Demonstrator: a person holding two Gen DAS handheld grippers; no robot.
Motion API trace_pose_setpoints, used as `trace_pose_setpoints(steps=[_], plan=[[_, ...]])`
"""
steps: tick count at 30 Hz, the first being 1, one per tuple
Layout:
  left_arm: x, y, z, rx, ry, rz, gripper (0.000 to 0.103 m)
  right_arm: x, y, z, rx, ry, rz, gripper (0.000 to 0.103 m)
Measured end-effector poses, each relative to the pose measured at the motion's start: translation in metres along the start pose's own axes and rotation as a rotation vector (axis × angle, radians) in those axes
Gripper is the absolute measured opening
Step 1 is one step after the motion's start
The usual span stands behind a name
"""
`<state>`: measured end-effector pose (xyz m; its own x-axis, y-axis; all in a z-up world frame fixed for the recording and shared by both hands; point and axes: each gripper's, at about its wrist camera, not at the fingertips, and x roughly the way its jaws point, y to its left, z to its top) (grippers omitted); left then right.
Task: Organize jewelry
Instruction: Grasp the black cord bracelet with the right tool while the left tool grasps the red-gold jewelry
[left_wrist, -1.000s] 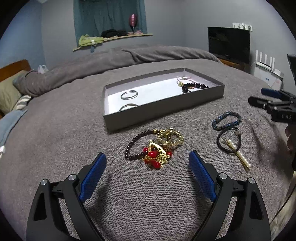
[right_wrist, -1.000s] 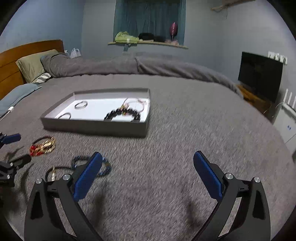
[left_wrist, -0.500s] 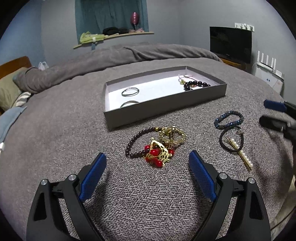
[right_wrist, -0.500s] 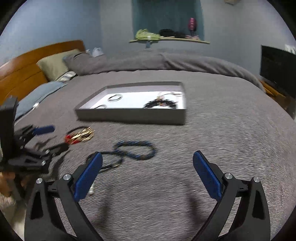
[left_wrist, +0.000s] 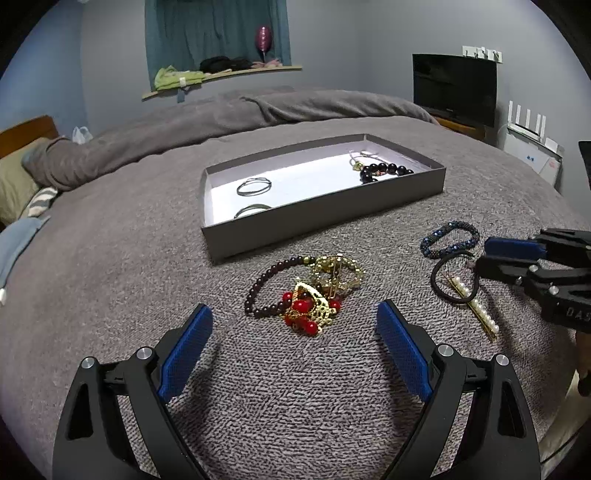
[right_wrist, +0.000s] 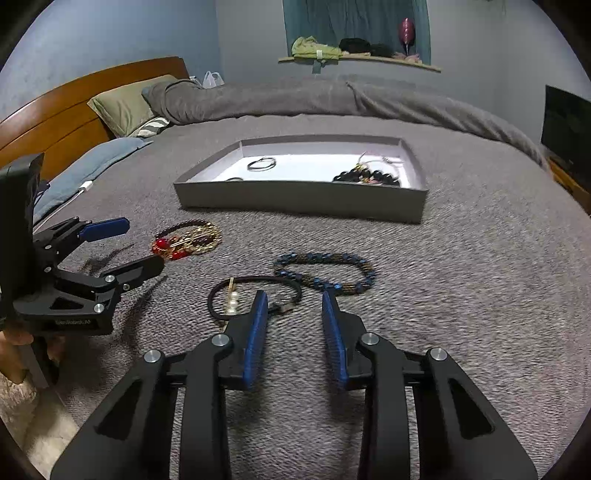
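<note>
A grey tray (left_wrist: 325, 206) on the bed holds silver bangles (left_wrist: 254, 186) and a black bead bracelet (left_wrist: 384, 170). In front of it lies a tangle of red and gold jewelry (left_wrist: 306, 310) with a dark bead bracelet (left_wrist: 258, 288); my left gripper (left_wrist: 293, 314) hangs open just above it. To the right lie a blue bead bracelet (right_wrist: 325, 273), a black cord loop (right_wrist: 255, 280) and a pearl hairpin (right_wrist: 232, 299). My right gripper (right_wrist: 294, 297) is low over the loop's right end. Its jaws are closing with the loop's small clasp between them, and the pads are not pressing on it.
The grey blanket (right_wrist: 480, 277) covers the whole bed. Pillows (right_wrist: 125, 107) and a wooden headboard (right_wrist: 55, 110) are at the far left. A dark TV (left_wrist: 454, 88) and a white router (left_wrist: 528, 129) stand beyond the bed's right edge.
My right gripper has swung left and come down over the black loop and blue bracelet, and its jaws have narrowed sharply. The left gripper has stayed put and open.
</note>
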<state>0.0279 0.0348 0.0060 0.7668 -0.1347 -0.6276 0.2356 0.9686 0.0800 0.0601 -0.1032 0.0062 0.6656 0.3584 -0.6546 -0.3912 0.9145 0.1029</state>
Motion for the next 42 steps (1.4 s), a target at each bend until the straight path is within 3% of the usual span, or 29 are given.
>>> trace_pose_setpoints(steps=[4, 7, 8, 12, 16, 21, 30, 33, 38, 42], plan=[[0.0, 0.002, 0.0, -0.004, 0.0, 0.001, 0.09, 0.012, 0.003, 0.001, 0.014, 0.027, 0.001, 0.031], [0.001, 0.003, 0.0, -0.008, 0.003, 0.001, 0.089, 0.011, 0.004, 0.002, 0.011, 0.015, 0.0, 0.01], [0.002, 0.003, 0.001, -0.009, 0.004, 0.001, 0.089, 0.01, 0.004, 0.002, 0.01, 0.008, 0.004, 0.009], [0.002, 0.005, 0.002, -0.011, 0.005, -0.013, 0.086, -0.001, 0.003, 0.006, 0.014, -0.049, 0.015, 0.008], [0.009, 0.003, 0.005, -0.01, 0.027, -0.04, 0.065, -0.016, -0.002, 0.014, 0.024, -0.132, 0.008, 0.006], [0.013, 0.001, 0.003, -0.011, 0.058, -0.064, 0.05, -0.02, -0.004, 0.016, 0.023, -0.14, -0.005, 0.006], [0.027, 0.012, 0.004, -0.092, 0.099, -0.118, 0.048, -0.017, -0.003, 0.015, 0.021, -0.129, -0.001, 0.006], [0.026, 0.011, 0.004, -0.089, 0.098, -0.124, 0.034, -0.017, -0.002, 0.014, 0.018, -0.131, -0.004, 0.006], [0.018, 0.004, 0.003, -0.053, 0.073, -0.094, 0.025, -0.02, -0.004, 0.014, 0.018, -0.147, -0.014, 0.006], [0.01, 0.003, 0.004, -0.033, 0.051, -0.068, 0.024, -0.023, -0.004, 0.014, 0.015, -0.164, -0.016, 0.006]])
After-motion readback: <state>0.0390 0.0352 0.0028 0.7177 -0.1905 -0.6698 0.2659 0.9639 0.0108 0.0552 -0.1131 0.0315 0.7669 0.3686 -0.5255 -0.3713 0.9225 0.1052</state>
